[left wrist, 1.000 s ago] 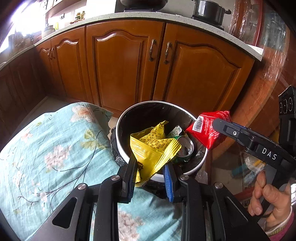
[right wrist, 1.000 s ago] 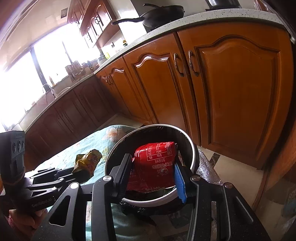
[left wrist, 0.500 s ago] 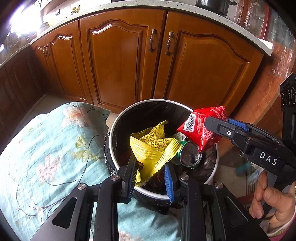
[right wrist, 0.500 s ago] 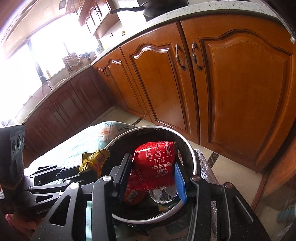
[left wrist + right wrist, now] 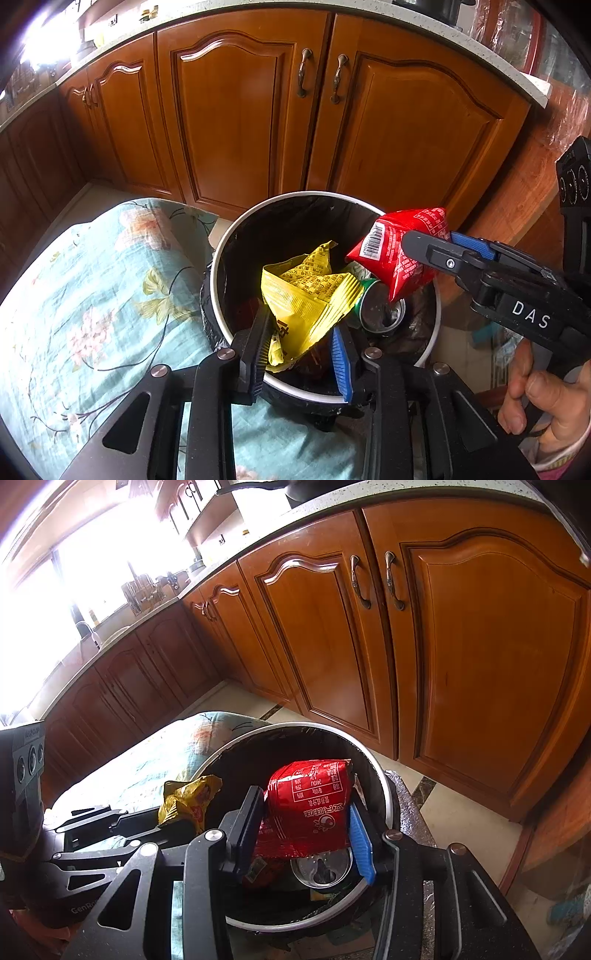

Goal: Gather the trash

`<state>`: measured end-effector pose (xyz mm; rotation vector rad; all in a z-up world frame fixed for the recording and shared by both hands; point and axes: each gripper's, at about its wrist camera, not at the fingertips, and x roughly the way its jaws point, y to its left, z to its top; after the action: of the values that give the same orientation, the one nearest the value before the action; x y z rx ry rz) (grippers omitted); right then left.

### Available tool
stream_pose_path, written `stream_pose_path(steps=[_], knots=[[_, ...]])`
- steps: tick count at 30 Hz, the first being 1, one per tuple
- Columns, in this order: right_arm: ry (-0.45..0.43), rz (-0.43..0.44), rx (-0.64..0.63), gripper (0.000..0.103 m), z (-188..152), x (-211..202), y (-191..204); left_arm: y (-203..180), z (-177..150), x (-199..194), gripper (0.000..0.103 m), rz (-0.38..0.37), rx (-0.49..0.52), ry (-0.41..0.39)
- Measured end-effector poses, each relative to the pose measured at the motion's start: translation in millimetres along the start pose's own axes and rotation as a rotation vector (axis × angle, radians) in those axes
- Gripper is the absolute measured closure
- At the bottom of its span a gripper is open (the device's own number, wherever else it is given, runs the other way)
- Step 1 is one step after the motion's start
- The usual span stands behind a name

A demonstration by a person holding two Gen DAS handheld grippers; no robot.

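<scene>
A round bin (image 5: 295, 194) with a black liner stands on the floor beside the cloth-covered table. My left gripper (image 5: 299, 332) hangs over its near rim. Its jaws are opening, with a crumpled yellow wrapper (image 5: 306, 295) still touching both pads. From the right, my right gripper (image 5: 428, 240) reaches over the bin and pinches a red snack packet (image 5: 399, 251); its jaws are opening slightly. The right wrist view shows the red packet (image 5: 310, 805) pressed between the pads of the right gripper (image 5: 304, 808), above the bin's rim (image 5: 384, 775). A green drink can (image 5: 380, 314) lies inside.
A floral turquoise cloth (image 5: 92, 295) covers the surface left of the bin. Wooden cabinet doors (image 5: 229, 122) stand close behind it under a stone counter. A person's hand (image 5: 546, 398) grips the right tool. Tiled floor (image 5: 454, 812) shows to the right.
Both grippers moved forward and a little down, so wrapper and packet now hang over the bin's opening. The left jaws stand slightly wider than before.
</scene>
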<state>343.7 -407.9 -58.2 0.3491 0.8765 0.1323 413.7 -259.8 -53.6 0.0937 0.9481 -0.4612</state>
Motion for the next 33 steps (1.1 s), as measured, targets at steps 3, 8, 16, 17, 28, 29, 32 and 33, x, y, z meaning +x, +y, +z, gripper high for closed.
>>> stream_pose_path(steps=[3,8,16,17,28,29,32,33], knots=[[0.006,0.013,0.009,0.054,1,1,-2,0,0,1,0.066,0.005,0.001,-0.006],[-0.003,0.025,0.031,0.043,0,-4,-7,1,-4,-4,0.053,0.012,0.002,-0.011],[-0.031,0.035,0.056,0.034,-8,-16,-6,18,-24,-22,0.048,0.005,-0.063,-0.030],[-0.038,0.038,0.060,0.028,-10,-19,-5,20,-28,-26,0.046,0.004,-0.076,-0.037],[-0.138,0.050,0.122,0.002,-58,-60,26,42,-101,-85,0.037,-0.020,-0.199,-0.124],[-0.149,0.054,0.123,0.002,-65,-63,31,44,-108,-90,0.037,-0.017,-0.205,-0.134],[-0.161,0.056,0.118,0.002,-82,-70,46,48,-126,-107,0.036,-0.011,-0.221,-0.159],[-0.166,0.058,0.117,0.002,-87,-72,50,49,-132,-113,0.036,-0.009,-0.226,-0.170]])
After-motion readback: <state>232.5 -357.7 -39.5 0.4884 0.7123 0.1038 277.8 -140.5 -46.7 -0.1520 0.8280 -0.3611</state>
